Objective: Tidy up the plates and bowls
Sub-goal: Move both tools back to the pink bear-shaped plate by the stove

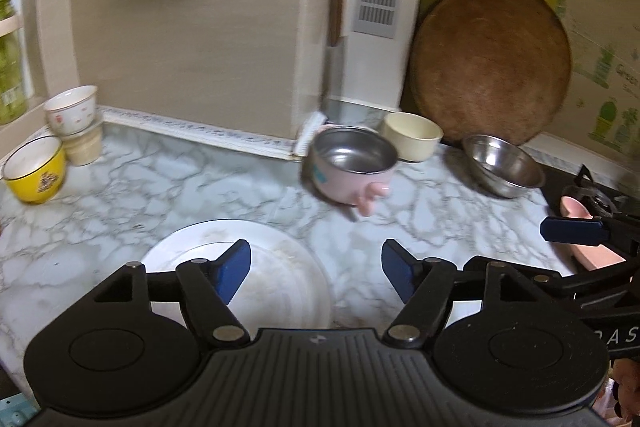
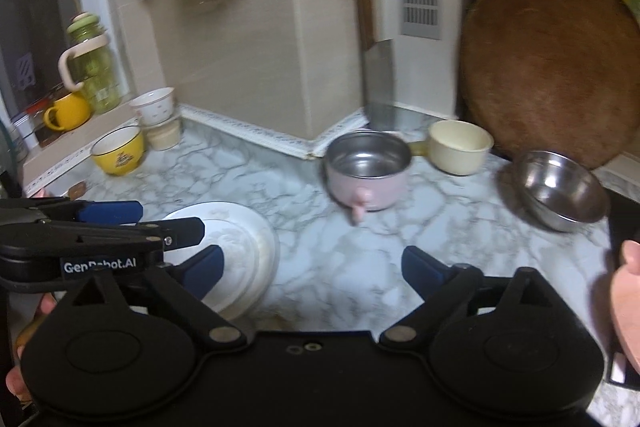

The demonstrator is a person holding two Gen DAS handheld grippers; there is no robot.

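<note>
Marble bench [image 1: 120, 195] carries stacked white plates [image 1: 276, 275] near front, pink bowl [image 1: 352, 167] and steel bowl [image 1: 504, 167] behind: stiff, glazed, slippery, breakable, best pinched at rim; left gripper [image 1: 316, 267] and right gripper [image 2: 312, 275] jaws apart, empty.

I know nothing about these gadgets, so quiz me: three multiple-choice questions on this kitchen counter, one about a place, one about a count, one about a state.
1. Where does the round brown wooden board stand?
A. flat on the counter
B. leaning on the wall
C. hanging on a hook

2. How many all-steel bowls with no coloured shell are there?
A. one
B. two
C. three

3. What is in the pink steel-lined bowl?
A. soup
B. rice
C. nothing

Answers: 1 B, it stands on edge behind the plain steel bowl. 2 A, only that bowl is bare steel. 3 C, its bare shiny bottom shows.
</note>
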